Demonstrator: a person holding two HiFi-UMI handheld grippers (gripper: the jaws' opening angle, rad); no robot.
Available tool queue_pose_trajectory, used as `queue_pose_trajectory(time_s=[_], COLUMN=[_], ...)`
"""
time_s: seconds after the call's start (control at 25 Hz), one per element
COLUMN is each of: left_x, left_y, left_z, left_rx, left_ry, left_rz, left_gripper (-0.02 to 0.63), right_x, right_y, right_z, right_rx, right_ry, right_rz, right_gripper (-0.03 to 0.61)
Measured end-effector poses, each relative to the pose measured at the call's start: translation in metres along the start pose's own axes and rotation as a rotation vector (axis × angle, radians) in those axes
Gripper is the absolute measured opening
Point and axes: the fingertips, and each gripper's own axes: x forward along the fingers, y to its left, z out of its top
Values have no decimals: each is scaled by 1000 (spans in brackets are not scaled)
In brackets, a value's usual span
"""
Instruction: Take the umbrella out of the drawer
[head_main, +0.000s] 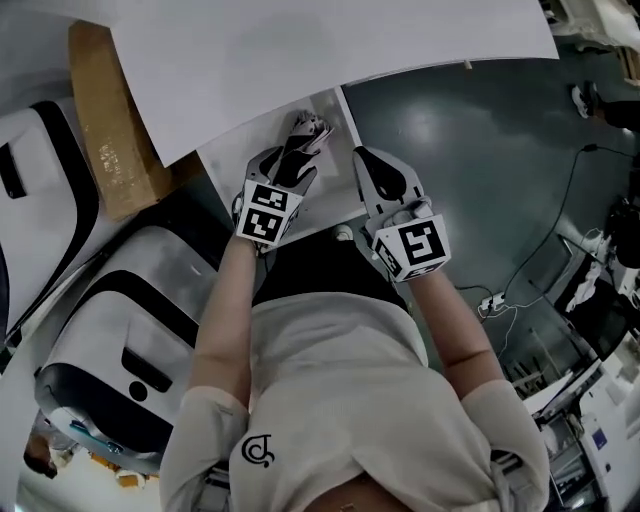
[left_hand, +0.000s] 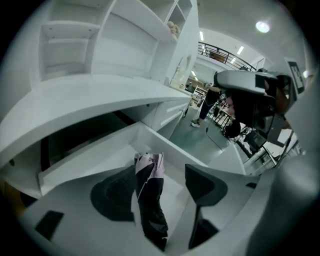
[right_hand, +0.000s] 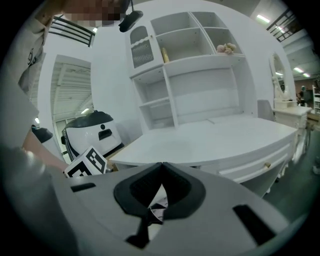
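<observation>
- Although both tools hover low, nothing is gripped: the left gripper (left_hand: 161, 176) has its jaws apart, and the right gripper (right_hand: 161, 167) has them together, empty.
- Between the left jaws, the folded black-and-pink fabric umbrella (left_hand: 150, 200) lies in the open white drawer (left_hand: 167, 142); clamping and lifting remain.
</observation>
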Motion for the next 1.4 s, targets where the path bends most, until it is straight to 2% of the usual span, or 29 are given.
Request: queue_pose_trajectory(time_s=[0.24, 0.44, 0.64, 0.84, 0.96, 1.16, 1.4], left_x=[49, 85, 107, 109, 108, 103, 73], left_y=[15, 20, 25, 33, 37, 38, 27], left_z=[-23, -38, -42, -50, -48, -50, -35], left_rx=[-67, -40, -19, -61, -55, -73, -7], left_ry=[117, 218, 267, 250, 231, 242, 191], left_rz=[-18, -2, 46, 80, 97, 75, 63], left_gripper=[360, 371, 371, 355, 311, 264, 255], right_x=[19, 33, 41, 44, 46, 45, 39], right_y=[-17, -27, -39, -37, -37, -37, -33], right_z=[-19, -34, -41, -42, -43, -40, -30], right_rx=[50, 48, 84, 91, 85, 61, 41], right_ry=[50, 89, 114, 127, 133, 136, 123], right_rz=[-48, -58, -79, -74, -68, -52, -35], right_gripper=[6, 6, 6, 6, 6, 6, 6])
